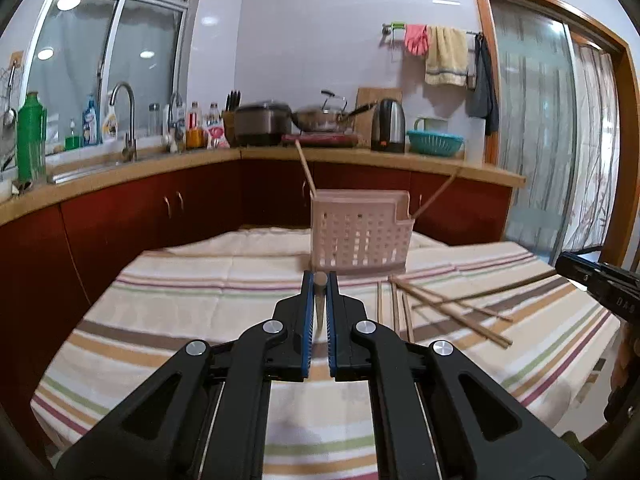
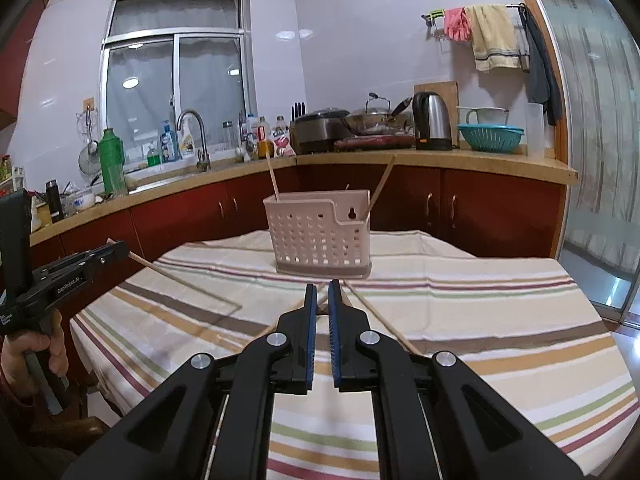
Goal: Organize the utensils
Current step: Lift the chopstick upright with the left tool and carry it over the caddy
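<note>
Wooden and feather-light, the stiff chopstick (image 2: 184, 280) clamped in the left gripper (image 1: 320, 280) hangs over the table's left edge, while loose chopsticks (image 1: 452, 308) lie near the right edge, best pinched mid-shaft by the empty, near-closed right gripper (image 2: 323, 286).

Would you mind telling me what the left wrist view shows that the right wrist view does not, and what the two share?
Only the left wrist view shows the chopstick end-on between the left gripper pads, and the loose chopsticks fully spread on the striped cloth.

Only the right wrist view shows that held chopstick's length slanting down from the left gripper, the hand on its handle, and the right gripper nearly closed with nothing visible between its pads.

Both show the pink utensil basket upright on the cloth with two chopsticks already inside.
</note>
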Demonstrator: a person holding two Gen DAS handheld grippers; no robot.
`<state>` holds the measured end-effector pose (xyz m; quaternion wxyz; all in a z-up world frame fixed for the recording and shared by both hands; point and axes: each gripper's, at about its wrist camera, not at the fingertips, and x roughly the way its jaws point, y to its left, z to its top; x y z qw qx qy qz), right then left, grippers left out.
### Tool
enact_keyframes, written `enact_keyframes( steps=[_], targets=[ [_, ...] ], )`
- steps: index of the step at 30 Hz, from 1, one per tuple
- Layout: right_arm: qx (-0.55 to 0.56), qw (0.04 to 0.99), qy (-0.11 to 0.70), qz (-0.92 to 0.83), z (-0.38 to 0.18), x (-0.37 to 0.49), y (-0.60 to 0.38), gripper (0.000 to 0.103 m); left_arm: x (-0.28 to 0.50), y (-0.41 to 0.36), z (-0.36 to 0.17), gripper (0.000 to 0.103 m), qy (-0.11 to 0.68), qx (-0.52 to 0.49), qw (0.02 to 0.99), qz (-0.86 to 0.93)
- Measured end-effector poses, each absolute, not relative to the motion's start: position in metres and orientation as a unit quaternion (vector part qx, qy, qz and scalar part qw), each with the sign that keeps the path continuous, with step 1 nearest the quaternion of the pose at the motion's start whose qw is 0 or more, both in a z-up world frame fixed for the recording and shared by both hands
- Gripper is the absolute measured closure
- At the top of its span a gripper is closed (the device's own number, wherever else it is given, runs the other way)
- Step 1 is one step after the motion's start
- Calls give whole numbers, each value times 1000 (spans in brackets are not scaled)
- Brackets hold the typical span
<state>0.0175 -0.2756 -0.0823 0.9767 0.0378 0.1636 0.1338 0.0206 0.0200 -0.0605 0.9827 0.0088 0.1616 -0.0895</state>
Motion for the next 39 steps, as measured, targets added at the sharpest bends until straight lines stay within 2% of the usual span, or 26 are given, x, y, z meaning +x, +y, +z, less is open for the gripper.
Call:
enact_keyframes(
  steps=[22,39],
  targets=[
    [18,983,111,146,-35,80,-261,96,82,26,-29,97,122,10,989,-77],
    [11,984,114,139,-36,123,-247,96,120,34,-26,97,112,4,990,-83]
  ],
)
